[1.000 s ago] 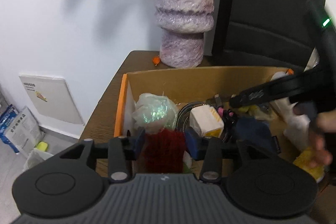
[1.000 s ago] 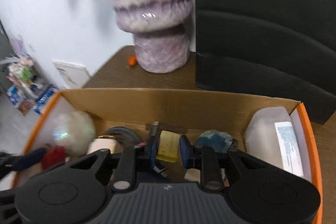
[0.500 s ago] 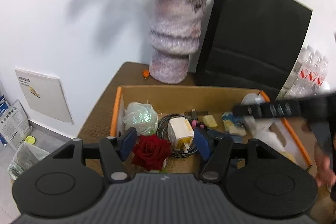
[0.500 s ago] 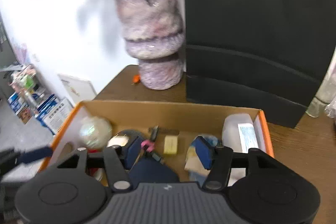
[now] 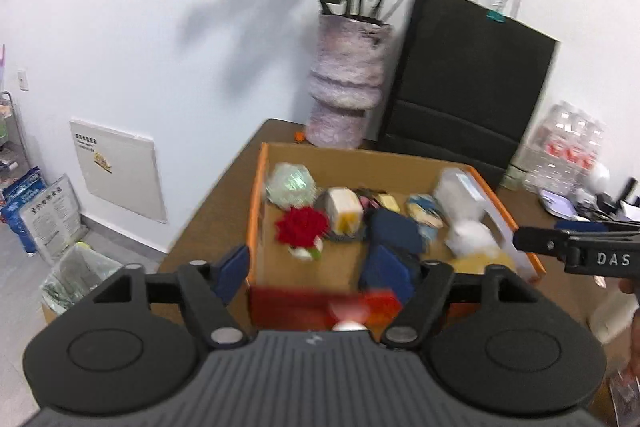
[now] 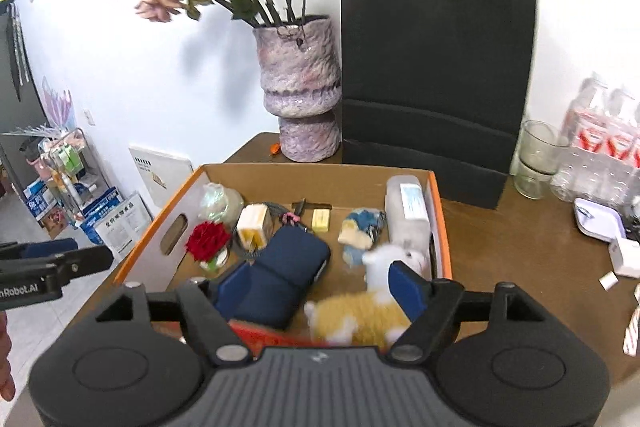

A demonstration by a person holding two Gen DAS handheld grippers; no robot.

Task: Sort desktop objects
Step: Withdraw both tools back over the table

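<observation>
An orange-edged cardboard box (image 5: 256, 211) (image 6: 436, 203) on the brown desk holds a red rose (image 5: 302, 225) (image 6: 208, 241), a white charger cube (image 5: 344, 209) (image 6: 253, 223), a navy pouch (image 5: 394, 231) (image 6: 286, 269), a clear ball (image 5: 290, 183) (image 6: 218, 201), a yellow eraser (image 6: 321, 219), a blue-and-cream toy (image 6: 362, 229), a white bottle (image 6: 408, 211) and a yellow-white plush (image 6: 360, 311). My left gripper (image 5: 316, 275) is open and empty above the box's near edge. My right gripper (image 6: 320, 285) is open and empty above the box's near end.
A purple vase (image 5: 346, 83) (image 6: 302, 95) with dried flowers and a black paper bag (image 5: 468, 87) (image 6: 432, 67) stand behind the box. A glass (image 6: 538, 159), water bottles (image 6: 600, 147) and small white items (image 6: 596, 219) sit on the right. The desk's left edge (image 5: 212, 203) drops to the floor.
Both grippers have risen and pulled back out of the box. The left let go of the red rose, the right let go of the yellow eraser, and both jaws opened wide.
</observation>
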